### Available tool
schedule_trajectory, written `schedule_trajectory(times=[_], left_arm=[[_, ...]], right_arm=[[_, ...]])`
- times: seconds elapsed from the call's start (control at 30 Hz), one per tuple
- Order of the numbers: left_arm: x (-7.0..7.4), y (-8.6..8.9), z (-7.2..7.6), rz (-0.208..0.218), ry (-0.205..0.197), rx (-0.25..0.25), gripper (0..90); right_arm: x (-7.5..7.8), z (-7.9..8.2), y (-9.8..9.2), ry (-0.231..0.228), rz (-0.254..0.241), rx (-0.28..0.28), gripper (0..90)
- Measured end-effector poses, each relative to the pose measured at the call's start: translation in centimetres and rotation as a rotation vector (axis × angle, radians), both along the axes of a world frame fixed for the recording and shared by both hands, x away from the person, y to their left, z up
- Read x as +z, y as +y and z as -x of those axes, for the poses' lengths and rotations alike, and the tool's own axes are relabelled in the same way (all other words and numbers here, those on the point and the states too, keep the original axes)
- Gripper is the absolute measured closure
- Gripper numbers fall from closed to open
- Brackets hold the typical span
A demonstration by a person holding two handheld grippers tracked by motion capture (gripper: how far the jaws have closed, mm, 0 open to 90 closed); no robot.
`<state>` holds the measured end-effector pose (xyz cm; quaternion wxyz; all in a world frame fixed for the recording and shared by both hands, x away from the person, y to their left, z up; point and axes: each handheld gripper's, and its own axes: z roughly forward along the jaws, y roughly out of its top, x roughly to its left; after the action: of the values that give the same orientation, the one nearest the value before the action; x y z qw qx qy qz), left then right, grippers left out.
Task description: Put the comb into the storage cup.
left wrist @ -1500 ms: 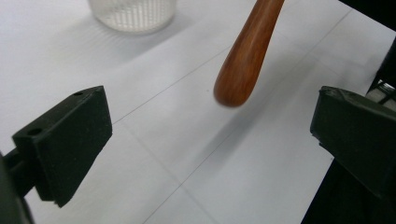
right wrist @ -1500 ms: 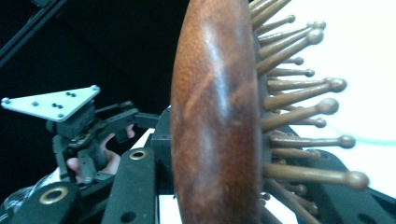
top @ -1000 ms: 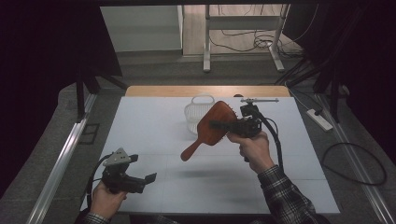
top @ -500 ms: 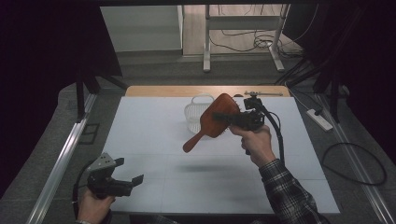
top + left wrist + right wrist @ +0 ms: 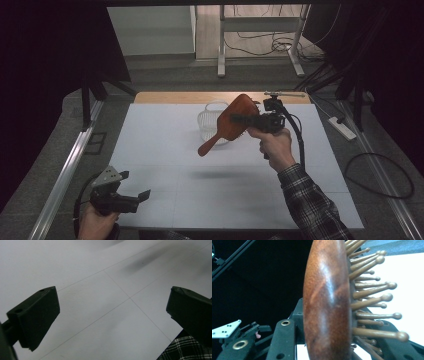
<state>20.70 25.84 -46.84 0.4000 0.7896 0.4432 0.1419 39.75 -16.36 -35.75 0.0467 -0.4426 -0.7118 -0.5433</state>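
Right gripper (image 5: 240,119) fingers grasping wooden hairbrush (image 5: 231,122) head; handle slants toward 7 o'clock; wire basket (image 5: 209,122) just behind. Left gripper (image 5: 135,199) released, well apart.

We see a white table top (image 5: 165,150) crossed by thin seam lines, with a strip of bare wood (image 5: 200,97) along its far edge. Beyond it stand the metal legs of another table (image 5: 221,45), with loose cables (image 5: 260,42) on the floor. A power strip (image 5: 342,127) lies on the floor to the right.
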Motion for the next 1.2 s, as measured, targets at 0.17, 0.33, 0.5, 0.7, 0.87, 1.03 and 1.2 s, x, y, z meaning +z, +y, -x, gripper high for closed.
schedule_trajectory(times=[0.17, 0.33, 0.5, 0.7, 0.87, 1.03, 1.2], left_arm=[[0.0, 0.3, 0.0, -0.014, 0.001, 0.02, 0.0], [0.0, 0.3, -0.1, -0.02, 0.009, 0.015, 0.0], [-0.1, 0.2, -0.1, -0.022, 0.019, 0.009, 0.0], [-0.2, 0.0, -0.3, -0.038, 0.03, -0.005, 0.0], [-0.2, -0.2, -0.3, -0.05, 0.038, -0.015, 0.0], [-0.3, -0.1, -0.4, -0.046, 0.048, -0.018, 0.0], [-0.3, -0.1, -0.5, -0.041, 0.054, -0.018, 0.0]], right_arm=[[0.2, -0.6, -0.2, 0.007, -0.008, -0.007, 56.0], [0.6, -1.4, -0.1, 0.001, 0.002, -0.026, 56.0], [0.9, -2.1, -0.1, -0.003, 0.011, -0.043, 56.0], [1.4, -2.8, 0.0, -0.012, 0.019, -0.061, 56.0], [2.0, -3.4, 0.2, -0.02, 0.025, -0.074, 56.0], [2.5, -4.1, 0.5, -0.031, 0.032, -0.079, 56.0], [2.8, -4.7, 0.7, -0.044, 0.039, -0.091, 56.0]])
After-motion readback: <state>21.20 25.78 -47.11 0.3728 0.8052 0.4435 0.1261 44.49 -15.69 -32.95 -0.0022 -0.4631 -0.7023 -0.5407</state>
